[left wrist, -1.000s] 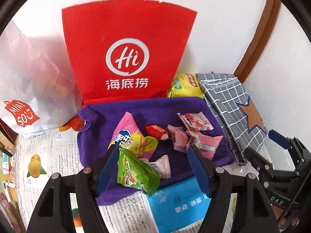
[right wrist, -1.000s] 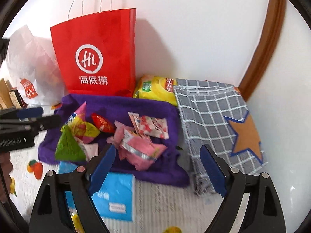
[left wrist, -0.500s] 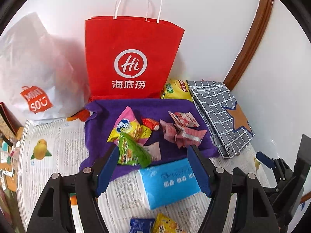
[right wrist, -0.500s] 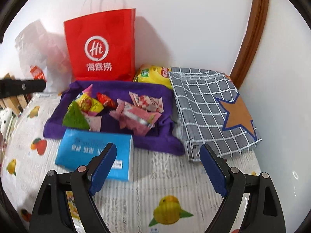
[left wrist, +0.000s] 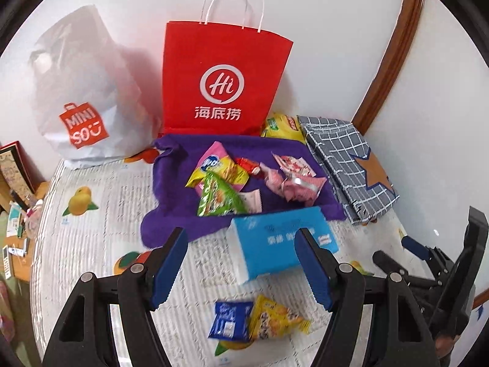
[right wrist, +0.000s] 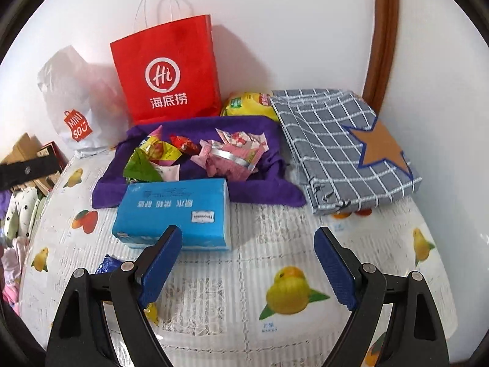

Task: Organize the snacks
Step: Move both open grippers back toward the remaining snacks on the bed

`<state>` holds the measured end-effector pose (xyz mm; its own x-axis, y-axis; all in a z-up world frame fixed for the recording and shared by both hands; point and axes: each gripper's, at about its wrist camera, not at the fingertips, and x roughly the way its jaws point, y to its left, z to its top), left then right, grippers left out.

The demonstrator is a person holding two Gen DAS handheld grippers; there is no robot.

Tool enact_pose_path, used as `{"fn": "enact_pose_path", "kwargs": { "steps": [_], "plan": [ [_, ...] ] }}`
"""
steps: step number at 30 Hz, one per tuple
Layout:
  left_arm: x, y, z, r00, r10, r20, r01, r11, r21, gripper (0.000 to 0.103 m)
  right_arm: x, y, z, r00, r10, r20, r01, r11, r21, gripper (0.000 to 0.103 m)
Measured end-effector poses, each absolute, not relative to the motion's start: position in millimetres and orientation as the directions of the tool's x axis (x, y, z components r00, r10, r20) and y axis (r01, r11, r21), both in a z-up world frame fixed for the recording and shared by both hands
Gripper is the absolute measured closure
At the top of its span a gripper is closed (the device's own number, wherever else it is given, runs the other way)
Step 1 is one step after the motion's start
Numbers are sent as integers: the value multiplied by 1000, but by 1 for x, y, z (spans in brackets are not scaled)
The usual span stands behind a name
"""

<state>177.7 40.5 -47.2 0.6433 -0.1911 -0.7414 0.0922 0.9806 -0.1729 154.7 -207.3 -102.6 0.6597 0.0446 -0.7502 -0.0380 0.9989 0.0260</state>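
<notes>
A: So, where are the snacks?

B: Mostly heaped on the purple cloth [left wrist: 171, 195] in front of the red paper bag [left wrist: 226, 82]; 2 more packets, a blue packet [left wrist: 229, 321] and a yellow packet [left wrist: 275, 318], lie on the tabletop [right wrist: 244, 275] nearer than the tissue pack [right wrist: 177, 211].

A: And each claw?

B: Left claw [left wrist: 241, 266] and right claw [right wrist: 247, 263] both gape wide, holding nothing, above the fruit-print cover.

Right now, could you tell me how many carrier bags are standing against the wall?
2: the red paper bag stands behind the purple cloth, and the white plastic bag sits to its left in both views. Others out of frame cannot be ruled out.
</notes>
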Motion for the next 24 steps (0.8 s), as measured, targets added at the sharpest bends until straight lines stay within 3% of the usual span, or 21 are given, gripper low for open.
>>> {"fn": "enact_pose_path", "kwargs": {
  "steps": [7, 14, 24],
  "plan": [
    [160, 57, -59, 633, -165, -756, 57, 984, -167, 32, 143, -192, -115, 637, 80, -767, -71, 996, 45, 15],
    [147, 75, -70, 621, -142, -771, 22, 986, -164, 32, 138, -165, -131, 599, 130, -790, -109, 991, 81, 27],
    [146, 92, -83, 603, -140, -785, 6, 985, -172, 32, 130, -118, -148, 567, 239, -788, -241, 963, 118, 27]
  ]
}}
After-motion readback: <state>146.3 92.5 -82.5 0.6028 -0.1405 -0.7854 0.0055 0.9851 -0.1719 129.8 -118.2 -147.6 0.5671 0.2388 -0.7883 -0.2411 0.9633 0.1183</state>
